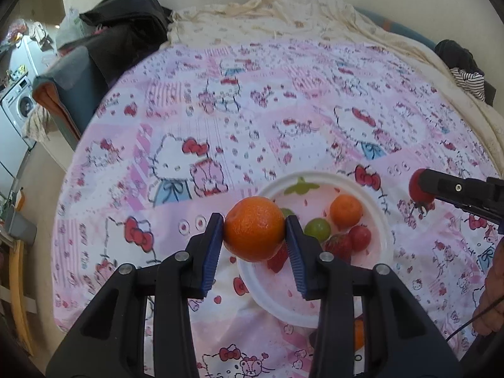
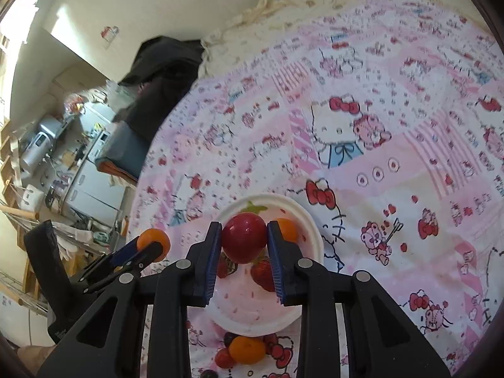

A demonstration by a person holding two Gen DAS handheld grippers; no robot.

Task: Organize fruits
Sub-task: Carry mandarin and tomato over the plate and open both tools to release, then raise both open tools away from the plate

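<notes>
Two in hand: my left gripper (image 1: 254,232) has its jaws clenched on an orange (image 1: 254,228); my right gripper (image 2: 242,243) has its jaws clamped on a red fruit (image 2: 244,238), maybe a plum or tomato, I can't tell which.
Where I hold them: both fruits hang over the plate (image 1: 382,220), not yet set down.
Done: I count on the plate a small orange (image 1: 346,210), a green grape (image 1: 317,227), a strawberry (image 1: 339,245) and a red round fruit (image 1: 360,237).
Left: I judge two drops, then the strays on the bed (image 1: 283,119) just below the plate's near rim, an orange one (image 2: 246,350) and a red one (image 2: 225,357); something dark beside them is too small to name.
In the way: my two grippers crowd each other over one small plate; fruit already there leaves the near half free.
Around: dark clothes (image 1: 126,22) at the bed's far edge, well apart.
</notes>
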